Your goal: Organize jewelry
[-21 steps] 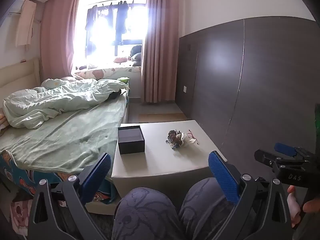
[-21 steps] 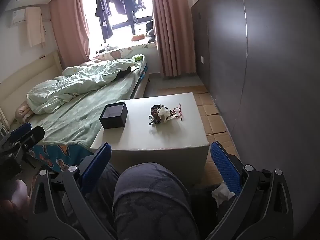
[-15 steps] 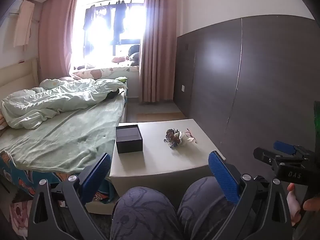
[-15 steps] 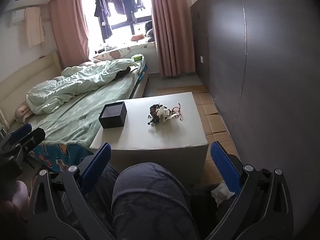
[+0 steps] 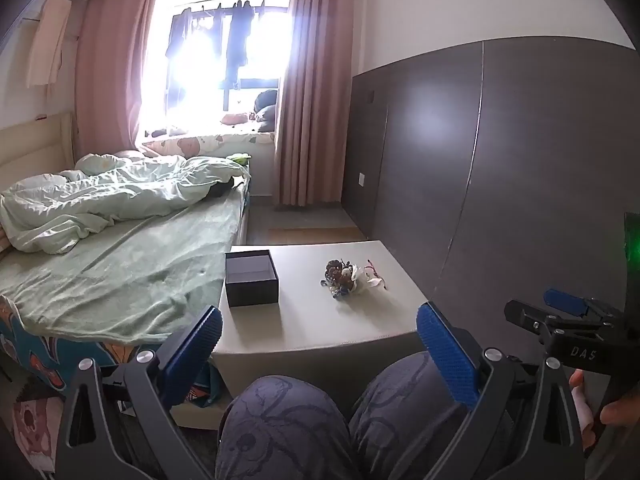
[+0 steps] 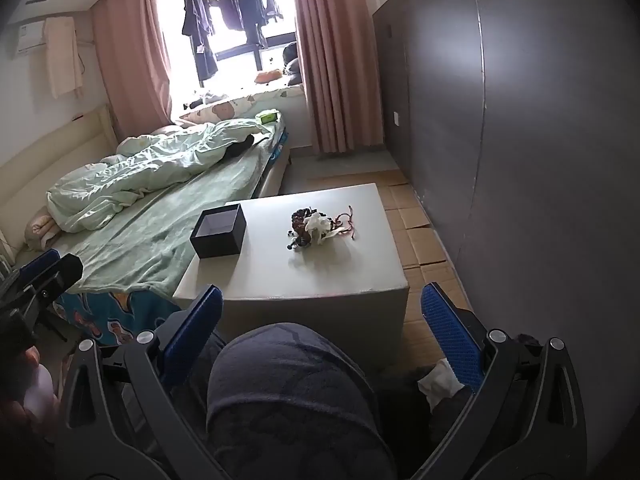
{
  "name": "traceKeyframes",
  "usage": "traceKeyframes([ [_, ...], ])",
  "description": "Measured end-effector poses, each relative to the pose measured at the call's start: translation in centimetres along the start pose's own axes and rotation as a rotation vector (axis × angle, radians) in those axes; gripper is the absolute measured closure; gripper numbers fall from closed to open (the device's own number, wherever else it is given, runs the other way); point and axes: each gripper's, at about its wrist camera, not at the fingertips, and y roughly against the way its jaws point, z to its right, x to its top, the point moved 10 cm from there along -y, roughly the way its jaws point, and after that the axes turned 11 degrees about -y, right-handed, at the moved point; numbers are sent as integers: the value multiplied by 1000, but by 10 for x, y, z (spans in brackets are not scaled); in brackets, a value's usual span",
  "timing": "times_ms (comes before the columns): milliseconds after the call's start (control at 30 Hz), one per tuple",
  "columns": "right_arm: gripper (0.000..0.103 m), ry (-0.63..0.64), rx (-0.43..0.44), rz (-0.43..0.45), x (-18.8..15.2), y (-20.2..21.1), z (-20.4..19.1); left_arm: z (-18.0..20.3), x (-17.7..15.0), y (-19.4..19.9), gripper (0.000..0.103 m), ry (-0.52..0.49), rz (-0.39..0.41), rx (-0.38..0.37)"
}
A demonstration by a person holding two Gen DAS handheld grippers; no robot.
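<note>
Sitting bedside | white table (image 6: 320,280): open black box (image 6: 218,236), jewelry heap (image 6: 316,226)

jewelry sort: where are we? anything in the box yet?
Done: nothing visible. The black box sits open on the white table, and what shows of its inside looks bare. In hand: nothing; left tongs and right tongs are both open, over the person's knees, short of the table. Left: the whole tangled jewelry pile, lying beside the box.
</note>
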Motion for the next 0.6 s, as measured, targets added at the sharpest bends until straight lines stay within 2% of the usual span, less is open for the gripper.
traceKeyframes([
  [367,4,5,-4,7,1,-3,3,7,0,1,9,3,6,-49],
  [600,4,39,-12,22,-1,-3,-1,7,0,0,9,12,-5,-40],
])
